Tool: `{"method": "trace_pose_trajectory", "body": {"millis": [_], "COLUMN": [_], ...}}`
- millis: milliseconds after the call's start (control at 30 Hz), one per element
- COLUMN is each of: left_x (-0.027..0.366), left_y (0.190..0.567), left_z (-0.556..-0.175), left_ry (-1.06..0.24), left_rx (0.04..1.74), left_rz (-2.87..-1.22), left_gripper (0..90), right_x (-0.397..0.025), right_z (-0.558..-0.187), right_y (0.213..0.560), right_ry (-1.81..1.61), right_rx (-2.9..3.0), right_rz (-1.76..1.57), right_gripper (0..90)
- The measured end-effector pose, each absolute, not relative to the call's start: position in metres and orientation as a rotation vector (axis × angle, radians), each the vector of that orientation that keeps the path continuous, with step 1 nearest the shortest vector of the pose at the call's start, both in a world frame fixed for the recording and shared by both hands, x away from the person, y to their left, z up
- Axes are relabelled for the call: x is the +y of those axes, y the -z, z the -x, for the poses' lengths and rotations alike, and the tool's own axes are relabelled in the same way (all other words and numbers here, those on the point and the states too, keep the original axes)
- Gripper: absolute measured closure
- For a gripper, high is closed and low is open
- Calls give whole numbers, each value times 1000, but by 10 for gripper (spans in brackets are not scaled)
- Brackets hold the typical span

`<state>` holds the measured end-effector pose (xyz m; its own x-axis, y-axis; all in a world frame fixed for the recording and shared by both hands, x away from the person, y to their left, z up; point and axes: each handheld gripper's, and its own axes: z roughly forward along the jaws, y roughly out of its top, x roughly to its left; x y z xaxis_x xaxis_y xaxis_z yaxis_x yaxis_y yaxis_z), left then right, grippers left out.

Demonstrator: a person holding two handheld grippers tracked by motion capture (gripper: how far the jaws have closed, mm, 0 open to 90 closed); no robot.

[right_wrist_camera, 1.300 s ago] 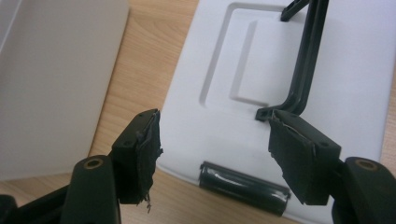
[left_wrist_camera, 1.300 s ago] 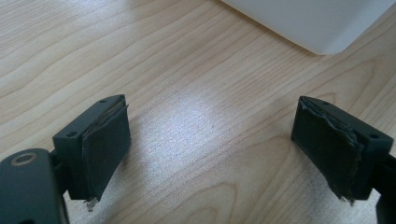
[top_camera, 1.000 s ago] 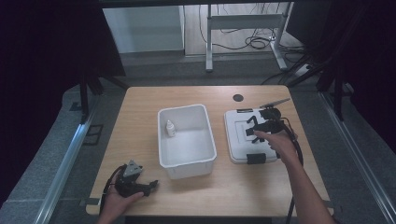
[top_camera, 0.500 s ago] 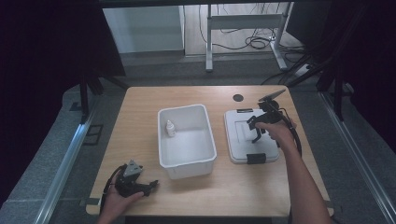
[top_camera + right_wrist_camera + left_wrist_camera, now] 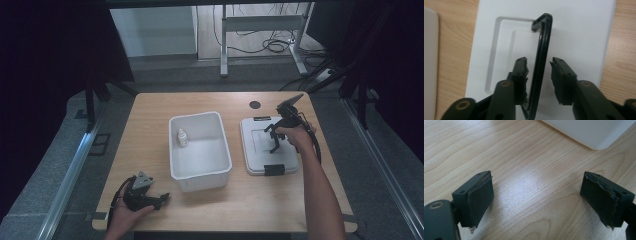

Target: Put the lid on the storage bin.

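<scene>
A white bin (image 5: 223, 150) stands mid-table with a small white bottle (image 5: 182, 137) upright inside at its left wall. To its right a white lid (image 5: 260, 152) lies flat. My right gripper (image 5: 274, 142) points down onto it. In the right gripper view the lid (image 5: 579, 32) has a thin black handle (image 5: 545, 37) standing up from it, and my right gripper (image 5: 539, 61) is open with a jaw on each side of the handle. My left gripper (image 5: 161, 200) rests near the table's front left. In its own view it (image 5: 536, 192) is open wide over bare wood, with the bin's corner (image 5: 594, 132) ahead.
A black clip (image 5: 273, 169) sits at the lid's near edge. A round black cable hole (image 5: 255, 104) lies in the wooden table (image 5: 145, 130) behind the lid. Bare wood stretches left of the bin and along the front edge.
My right hand has shifted slightly toward the far side and the gripper stands steeper over the lid. The left gripper has not moved.
</scene>
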<state>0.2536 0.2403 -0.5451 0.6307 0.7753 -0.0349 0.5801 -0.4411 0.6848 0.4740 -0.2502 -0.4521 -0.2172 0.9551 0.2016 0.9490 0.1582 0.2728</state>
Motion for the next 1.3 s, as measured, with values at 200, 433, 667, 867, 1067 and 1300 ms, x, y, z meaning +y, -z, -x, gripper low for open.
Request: {"method": "trace_pose_trajectory", "body": {"millis": [200, 433, 667, 867, 1067, 1300], "left_x": [240, 240, 240, 240, 240, 240], "left_y": [545, 545, 545, 545, 545, 545], "left_z": [-254, -253, -254, -253, -253, -253], "left_ry": [-374, -374, -375, -375, -375, -376], "left_rx": [1055, 1056, 1055, 1056, 1057, 1057], "left_rz": [-2177, -2177, -2178, -2177, -2177, -2177], "left_gripper": [114, 114, 114, 114, 115, 115], "right_x": [-254, -253, -250, -251, -248, -246], "right_z": [-476, -477, -474, -469, -464, -452], "right_y": [457, 459, 456, 448, 430, 404], "right_ry": [-548, -581, -582, -600, -633, -710], "right_rx": [2355, 2328, 2297, 2284, 2300, 2305], "right_rz": [-2039, -2127, -2158, -2154, -2107, -2066], "right_gripper": [768, 844, 854, 855, 855, 855]}}
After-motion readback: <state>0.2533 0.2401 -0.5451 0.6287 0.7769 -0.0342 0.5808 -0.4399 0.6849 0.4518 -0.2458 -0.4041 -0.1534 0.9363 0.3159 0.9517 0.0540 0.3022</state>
